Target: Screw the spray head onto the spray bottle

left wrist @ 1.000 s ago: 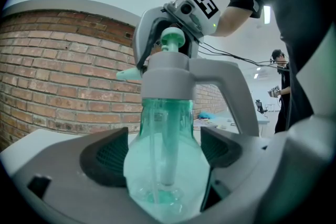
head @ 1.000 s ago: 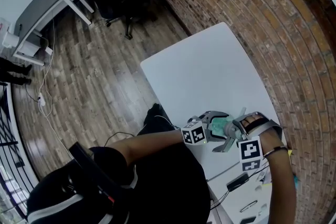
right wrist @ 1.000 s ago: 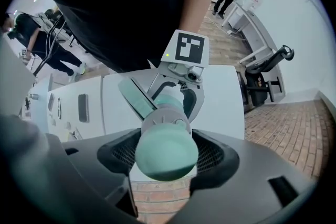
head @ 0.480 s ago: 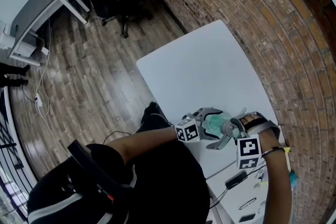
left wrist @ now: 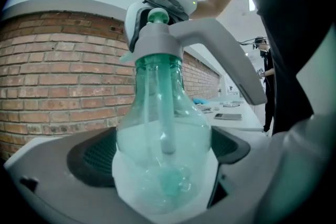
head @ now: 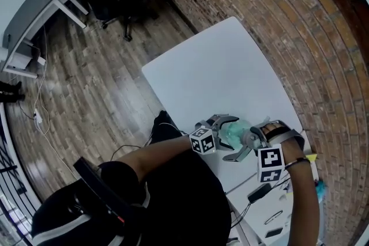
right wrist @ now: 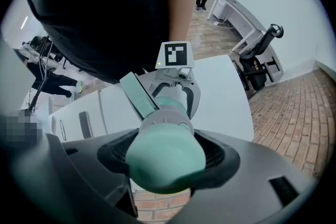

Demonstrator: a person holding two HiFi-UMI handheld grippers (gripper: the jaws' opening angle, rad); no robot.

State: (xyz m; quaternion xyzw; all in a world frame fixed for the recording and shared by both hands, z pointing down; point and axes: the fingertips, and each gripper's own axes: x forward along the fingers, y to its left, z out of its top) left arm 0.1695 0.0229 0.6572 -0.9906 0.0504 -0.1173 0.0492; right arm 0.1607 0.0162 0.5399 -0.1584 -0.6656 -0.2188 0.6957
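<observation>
Red brick wall [head: 288, 20] behind, plain white table [head: 219, 78] near us. Our left gripper [left wrist: 161, 153] has just been opening its jaws, now spread around the clear green plastic spray bottle [left wrist: 163, 113] at the table's near edge. Our right gripper [right wrist: 164, 162] pinches the white-and-green spray head [left wrist: 157, 42] on top.

Lighting: bright, even, indoor; shadows faint. Strong fisheye bending throughout, with black corners in both gripper views. Pale green plastic spray head [right wrist: 164, 160] near lens, blurred. Translucent green spray bottle [left wrist: 160, 165] base soft.
</observation>
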